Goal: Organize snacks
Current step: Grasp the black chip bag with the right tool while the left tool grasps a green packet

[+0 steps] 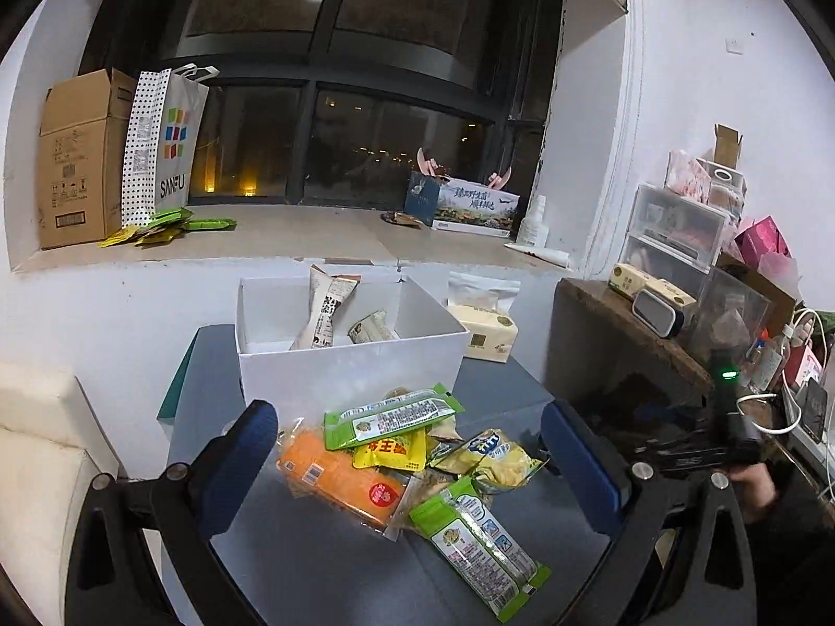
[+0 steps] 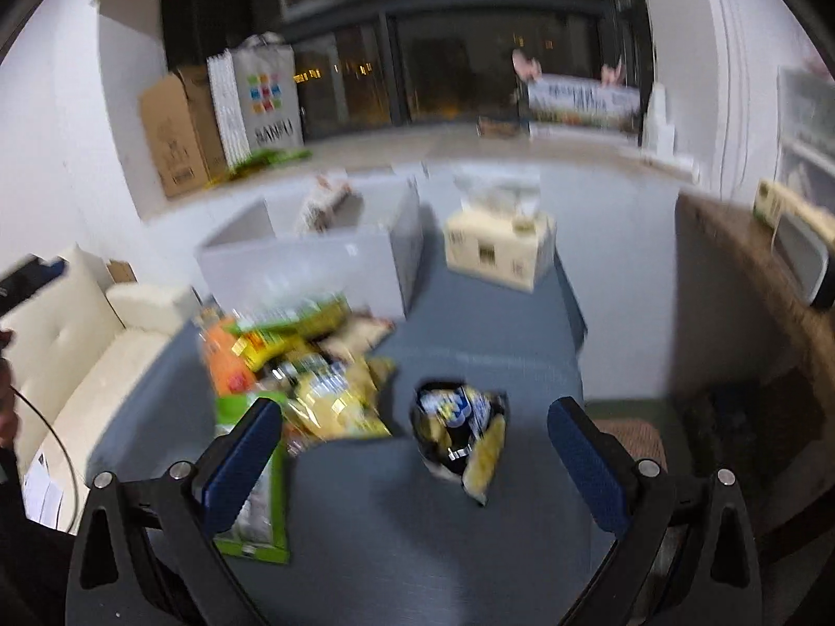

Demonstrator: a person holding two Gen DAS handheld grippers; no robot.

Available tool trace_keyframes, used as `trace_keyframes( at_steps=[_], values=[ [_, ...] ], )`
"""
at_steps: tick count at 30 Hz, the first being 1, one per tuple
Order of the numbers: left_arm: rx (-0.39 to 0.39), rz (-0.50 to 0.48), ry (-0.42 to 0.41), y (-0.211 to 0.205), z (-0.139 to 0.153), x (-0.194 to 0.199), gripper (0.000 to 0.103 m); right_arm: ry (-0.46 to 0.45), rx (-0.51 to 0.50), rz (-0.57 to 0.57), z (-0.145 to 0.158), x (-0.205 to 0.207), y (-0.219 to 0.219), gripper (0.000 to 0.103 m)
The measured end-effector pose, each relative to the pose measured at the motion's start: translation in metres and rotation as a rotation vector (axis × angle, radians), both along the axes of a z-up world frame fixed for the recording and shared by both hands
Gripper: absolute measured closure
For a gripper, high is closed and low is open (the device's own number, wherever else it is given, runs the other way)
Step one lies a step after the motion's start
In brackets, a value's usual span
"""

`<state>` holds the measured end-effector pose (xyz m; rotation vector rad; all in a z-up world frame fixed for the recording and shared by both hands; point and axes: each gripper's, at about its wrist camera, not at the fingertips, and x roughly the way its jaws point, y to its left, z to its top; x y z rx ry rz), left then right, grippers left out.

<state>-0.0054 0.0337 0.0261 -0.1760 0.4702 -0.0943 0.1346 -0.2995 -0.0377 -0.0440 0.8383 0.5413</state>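
Nearest the left wrist camera, the left tool (image 1: pixel 409 443) hangs with its blue-padded fingers spread wide and nothing between them, above a heap of snack packets on the grey worktop (image 1: pixel 313 563). In that heap a long green-and-white plastic packet (image 1: pixel 477 542) lies closest, beside an orange wrapped packet with a red round sticker (image 1: pixel 339 480); a small yellow sachet (image 1: pixel 389 451) and a second green-and-white packet (image 1: pixel 394 414) rest on top, and a crinkled yellow bag (image 1: pixel 496 459) sits to the right. In the blurred right wrist view, the right tool (image 2: pixel 412 454) is likewise spread and empty, with a dark blue-and-yellow snack bag (image 2: pixel 462 438) lying alone on the worktop between its fingers, apart from the heap. Behind the heap stands an open white cardboard box (image 1: pixel 349 365) holding two pale upright packets (image 1: pixel 326 313). A cream tissue pack (image 1: pixel 485 331) sits just right of the box.
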Motion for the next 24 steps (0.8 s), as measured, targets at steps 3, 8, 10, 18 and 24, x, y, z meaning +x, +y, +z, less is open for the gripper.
trace_keyframes(
  at_steps=[3,8,10,18,24],
  values=[
    [0.002,-0.01,0.012,-0.003,-0.004,0.001,0.0,0.106,0.03,-0.018,-0.03,0.018,-0.003,0.0],
    [0.026,-0.033,0.027,-0.009,-0.008,0.001,0.0,0.232,0.059,-0.065,-0.072,0.048,-0.001,0.0],
    [0.032,-0.039,0.033,-0.011,-0.009,0.001,0.0,0.249,0.045,-0.07,-0.082,0.057,0.002,0.0],
    [0.035,-0.052,0.06,-0.013,-0.016,0.009,0.0,0.284,0.079,-0.036,-0.094,0.069,0.009,0.023],
    [0.092,-0.076,0.127,-0.019,-0.035,0.038,0.0,0.252,0.102,-0.014,-0.083,0.059,0.005,0.033]
  ],
)
